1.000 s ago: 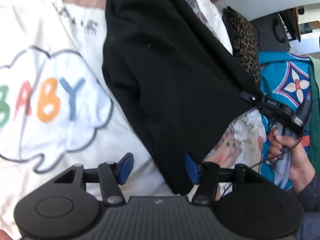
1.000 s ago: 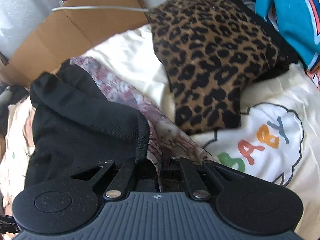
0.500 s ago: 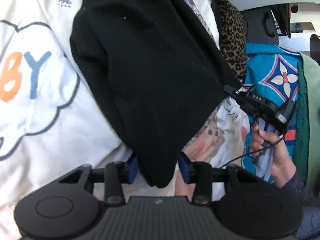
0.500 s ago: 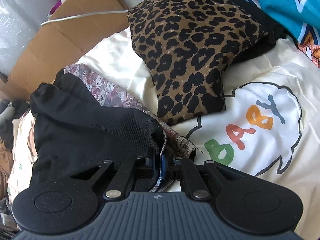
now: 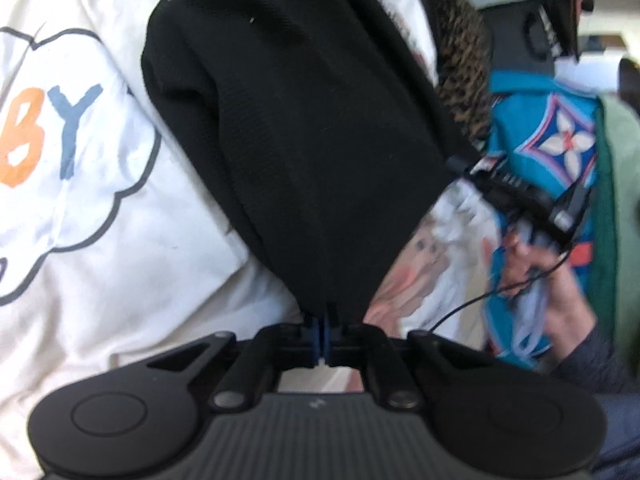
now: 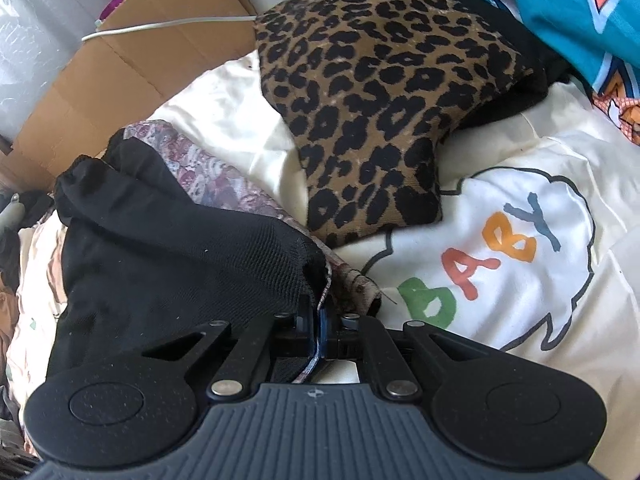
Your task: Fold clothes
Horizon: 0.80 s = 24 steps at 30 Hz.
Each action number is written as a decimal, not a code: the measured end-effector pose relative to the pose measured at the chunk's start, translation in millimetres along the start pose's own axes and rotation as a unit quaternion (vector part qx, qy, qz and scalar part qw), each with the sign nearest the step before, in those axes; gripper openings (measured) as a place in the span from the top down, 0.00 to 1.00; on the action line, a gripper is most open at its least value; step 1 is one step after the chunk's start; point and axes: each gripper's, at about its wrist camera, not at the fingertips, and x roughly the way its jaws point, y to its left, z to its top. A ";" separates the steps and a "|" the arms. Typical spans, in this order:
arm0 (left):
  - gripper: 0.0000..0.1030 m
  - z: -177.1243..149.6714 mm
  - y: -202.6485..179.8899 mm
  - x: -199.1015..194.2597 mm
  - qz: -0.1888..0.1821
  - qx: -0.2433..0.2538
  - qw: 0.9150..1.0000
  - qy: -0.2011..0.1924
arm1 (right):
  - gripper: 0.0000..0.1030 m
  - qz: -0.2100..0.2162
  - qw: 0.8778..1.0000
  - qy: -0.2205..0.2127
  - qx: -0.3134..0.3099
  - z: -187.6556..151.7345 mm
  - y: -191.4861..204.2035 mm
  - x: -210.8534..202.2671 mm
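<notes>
Black garment [image 5: 304,128]: left gripper [image 5: 321,334] and right gripper [image 6: 316,330] each clamped on a corner; lift evenly, keeping its edge taut.

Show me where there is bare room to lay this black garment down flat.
Free: the cream sheet around the BABY cloud print, right of the black garment. Crowded: leopard pillow behind, teal clothes far right, cardboard left.

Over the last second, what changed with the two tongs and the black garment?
The left tongs went from open beside the black garment to shut on its corner. The right tongs stayed clamped on another edge. The leopard-print cushion and BABY sheet lie as before.
</notes>
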 end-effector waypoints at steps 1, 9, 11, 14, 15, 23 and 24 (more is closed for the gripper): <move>0.98 0.5 -2.0 3.9 0.007 0.004 1.000 0.004 | 0.99 0.000 1.000 0.001 0.006 -0.1 -2.1 1.0; 0.98 2.0 2.1 12.4 0.029 0.017 0.999 0.018 | 0.99 -0.012 1.000 0.010 0.022 -3.8 -9.1 2.9; 0.98 1.2 1.6 11.8 0.037 0.024 0.999 0.024 | 0.97 -0.017 0.999 0.015 0.023 -2.8 -10.7 0.1; 0.97 1.7 -3.8 9.8 0.055 0.045 0.997 0.038 | 0.98 -0.024 0.999 0.008 0.032 -0.4 -16.1 -9.1; 0.94 2.6 -6.7 8.0 0.060 0.051 0.996 0.042 | 0.97 -0.026 0.999 0.004 0.032 -0.2 -16.0 -12.8; 0.85 20.8 -26.3 -15.7 0.106 0.085 0.989 0.065 | 0.60 -0.020 0.999 -0.035 0.028 -4.6 -7.9 -40.8; 0.85 25.3 -31.6 -17.9 0.112 0.089 0.987 0.066 | 0.58 -0.015 0.999 -0.043 0.029 -5.4 -7.9 -44.3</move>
